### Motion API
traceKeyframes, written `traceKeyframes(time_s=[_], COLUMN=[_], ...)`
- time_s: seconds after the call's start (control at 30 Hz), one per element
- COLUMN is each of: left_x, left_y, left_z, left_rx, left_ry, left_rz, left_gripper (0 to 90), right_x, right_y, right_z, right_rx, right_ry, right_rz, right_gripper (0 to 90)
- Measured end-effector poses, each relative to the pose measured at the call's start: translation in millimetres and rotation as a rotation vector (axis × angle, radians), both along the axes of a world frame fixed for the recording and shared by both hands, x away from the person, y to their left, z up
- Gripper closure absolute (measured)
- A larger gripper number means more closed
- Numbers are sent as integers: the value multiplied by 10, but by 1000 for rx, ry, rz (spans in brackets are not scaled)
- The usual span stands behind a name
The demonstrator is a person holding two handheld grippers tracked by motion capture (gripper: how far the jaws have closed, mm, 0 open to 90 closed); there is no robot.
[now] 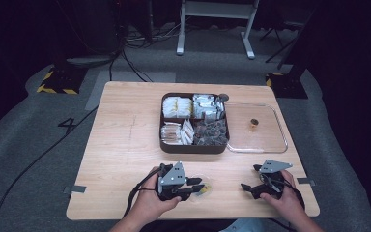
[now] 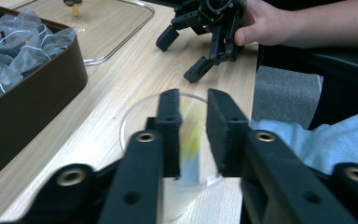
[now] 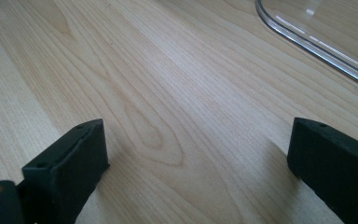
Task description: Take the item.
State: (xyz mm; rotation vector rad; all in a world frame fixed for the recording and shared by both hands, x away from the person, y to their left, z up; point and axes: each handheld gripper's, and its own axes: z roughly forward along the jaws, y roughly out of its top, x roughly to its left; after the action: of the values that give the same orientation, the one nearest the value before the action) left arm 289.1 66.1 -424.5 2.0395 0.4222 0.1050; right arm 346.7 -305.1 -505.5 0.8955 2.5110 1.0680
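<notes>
Holding our left gripper over the clear dish, jaws narrowly apart around a blurred yellowish packet; beyond the dish, our right gripper gapes wide above bare table.

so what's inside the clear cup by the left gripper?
Inside the clear cup, between the left gripper's fingers, is a blurred yellow-and-white packet. The fingers cover its sides, and its label cannot be read.

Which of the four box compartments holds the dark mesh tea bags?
The near-right compartment of the brown box, beside the clear lid. Its bags look dark; the other three hold pale or silvery packets.
</notes>
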Motion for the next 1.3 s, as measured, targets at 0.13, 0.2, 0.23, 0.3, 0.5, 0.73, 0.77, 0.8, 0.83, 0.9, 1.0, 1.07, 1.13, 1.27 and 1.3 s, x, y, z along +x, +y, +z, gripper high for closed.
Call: traceKeyframes(time_s=[0.13, 0.2, 0.23, 0.3, 0.5, 0.73, 0.77, 0.8, 0.83, 0.9, 1.0, 1.07, 1.13, 1.27, 1.3], left_x=[6, 12, 13, 17, 40, 53, 52, 50, 43, 23, 2, -4, -15, -16, -12], left_y=[8, 16, 19, 25, 79, 268, 290, 321, 351, 409, 504, 573, 646, 805, 843], left_z=[4, 7, 9, 15, 71, 171, 176, 182, 183, 179, 165, 153, 141, 101, 87], left_rx=[-17, -19, -21, -25, -5, 56, 66, 87, 111, 158, 178, 182, 190, 206, 211], left_ry=[-2, -3, -1, -7, -29, -30, -26, -24, -21, -11, -9, -6, -10, 3, 6], left_rz=[11, 12, 16, 21, 71, 158, 169, 180, 191, 211, 238, 248, 271, 308, 316], left_gripper=[652, 632, 618, 587, 463, 385, 370, 362, 356, 353, 340, 321, 309, 293, 289], right_x=[0, 0, 0, 0, 0, 2, 6, 10, 15, 23, 36, 45, 46, 47, 47], right_y=[0, 0, 0, 0, 0, 12, 16, 19, 22, 30, 37, 46, 45, 42, 41], right_z=[0, 0, 0, 0, 0, 0, 1, 0, 0, 0, -2, -3, -3, -3, -3], right_rx=[0, 0, 0, 0, 0, 0, 0, 0, -1, 0, -8, -11, -11, -11, -10], right_ry=[0, 0, 0, 0, 0, 3, 4, 3, 4, 5, 10, 12, 12, 12, 12], right_rz=[0, 0, 0, 0, 0, -10, -14, -14, -13, -17, 2, 8, 10, 14, 16], right_gripper=[50, 51, 51, 51, 50, 49, 48, 47, 45, 40, 11, 4, 4, 4, 4])
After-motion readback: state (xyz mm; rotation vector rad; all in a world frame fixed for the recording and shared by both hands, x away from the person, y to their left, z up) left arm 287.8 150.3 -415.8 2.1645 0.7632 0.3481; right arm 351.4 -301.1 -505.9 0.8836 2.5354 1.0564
